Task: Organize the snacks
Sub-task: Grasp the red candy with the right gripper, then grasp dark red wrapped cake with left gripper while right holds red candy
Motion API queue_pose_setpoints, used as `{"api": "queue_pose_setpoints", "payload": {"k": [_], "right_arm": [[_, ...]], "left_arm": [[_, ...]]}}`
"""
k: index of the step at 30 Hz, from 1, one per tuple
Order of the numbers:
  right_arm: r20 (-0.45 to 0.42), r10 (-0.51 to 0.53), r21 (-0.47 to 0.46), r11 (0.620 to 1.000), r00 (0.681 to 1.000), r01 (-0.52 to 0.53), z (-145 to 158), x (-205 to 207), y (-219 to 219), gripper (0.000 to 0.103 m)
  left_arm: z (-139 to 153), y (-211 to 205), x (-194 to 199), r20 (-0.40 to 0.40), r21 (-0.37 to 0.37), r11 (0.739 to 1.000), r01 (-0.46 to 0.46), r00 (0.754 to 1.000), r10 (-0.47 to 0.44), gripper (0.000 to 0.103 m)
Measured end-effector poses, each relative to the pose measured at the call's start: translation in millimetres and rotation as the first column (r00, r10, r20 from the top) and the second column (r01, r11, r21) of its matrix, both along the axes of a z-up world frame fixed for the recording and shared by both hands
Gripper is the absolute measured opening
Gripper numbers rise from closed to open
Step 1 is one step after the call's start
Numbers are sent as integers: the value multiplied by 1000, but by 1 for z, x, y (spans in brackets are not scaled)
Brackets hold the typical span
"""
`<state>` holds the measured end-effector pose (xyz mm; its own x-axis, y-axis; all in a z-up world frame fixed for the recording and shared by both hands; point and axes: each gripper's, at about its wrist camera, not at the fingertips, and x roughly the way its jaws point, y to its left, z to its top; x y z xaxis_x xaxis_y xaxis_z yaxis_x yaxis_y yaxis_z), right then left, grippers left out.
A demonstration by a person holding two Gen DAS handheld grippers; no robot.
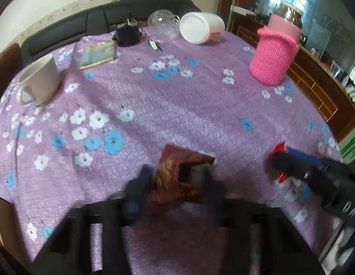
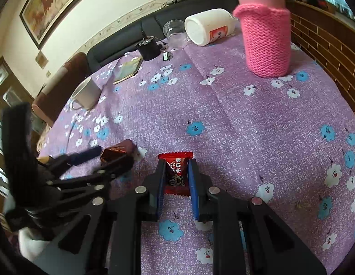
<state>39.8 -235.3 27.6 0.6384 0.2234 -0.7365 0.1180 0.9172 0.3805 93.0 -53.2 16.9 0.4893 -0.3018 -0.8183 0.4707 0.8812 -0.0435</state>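
A brown foil-wrapped candy (image 1: 170, 183) lies on the purple flowered tablecloth (image 1: 177, 105) between the fingers of my left gripper (image 1: 177, 171). Both pads seem to press its sides, though that view is blurred. The right wrist view shows the same brown candy (image 2: 115, 152) wedged in the left gripper (image 2: 115, 157). My right gripper (image 2: 177, 162) is shut on a red-and-black wrapped candy (image 2: 176, 171), whose crimped ends stick out front and back. From the left wrist view, the right gripper (image 1: 278, 158) sits at the lower right with the red wrapper (image 1: 278, 149) showing at its tip.
A jar in a pink knitted sleeve (image 2: 266, 39) stands at the far right. Behind it are a white tub (image 2: 207, 27) on its side and a clear cup (image 2: 175, 29). A white mug (image 2: 87, 94), a small book (image 2: 129, 70) and a black object (image 2: 148, 48) sit far left.
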Motion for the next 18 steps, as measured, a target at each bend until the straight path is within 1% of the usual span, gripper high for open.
{"api": "queue_pose_setpoints", "payload": {"k": [3, 5, 8, 11, 13, 15, 16, 17, 18], "right_arm": [[2, 9, 24, 1000, 1000, -9, -2, 0, 2, 21], [16, 25, 30, 999, 1000, -26, -1, -1, 6, 21], [43, 54, 37, 998, 998, -56, 2, -2, 14, 21], [70, 85, 33, 996, 994, -88, 6, -4, 23, 21], [76, 90, 32, 995, 993, -93, 6, -5, 28, 21], [69, 85, 34, 996, 994, -87, 3, -5, 30, 21], [65, 83, 34, 996, 994, -85, 2, -5, 30, 21], [59, 79, 38, 996, 995, -82, 0, -6, 31, 21], [55, 77, 46, 996, 996, -80, -1, -6, 30, 21]], "left_arm": [[5, 10, -9, 4, -27, 1000, -9, 1000, 9, 33], [11, 17, -11, 10, -50, 999, -20, 1000, 20, 28], [24, 38, -20, 12, -105, 993, -47, 999, 48, 28], [38, 65, -38, 17, -153, 986, -69, 997, 73, 28], [42, 75, -44, 15, -162, 984, -79, 996, 82, 28], [40, 77, -45, 11, -138, 987, -78, 997, 80, 29], [38, 75, -43, 8, -135, 988, -73, 997, 75, 37], [35, 72, -41, 1, -134, 989, -60, 998, 61, 53], [33, 68, -39, 0, -132, 990, -49, 999, 50, 59]]}}
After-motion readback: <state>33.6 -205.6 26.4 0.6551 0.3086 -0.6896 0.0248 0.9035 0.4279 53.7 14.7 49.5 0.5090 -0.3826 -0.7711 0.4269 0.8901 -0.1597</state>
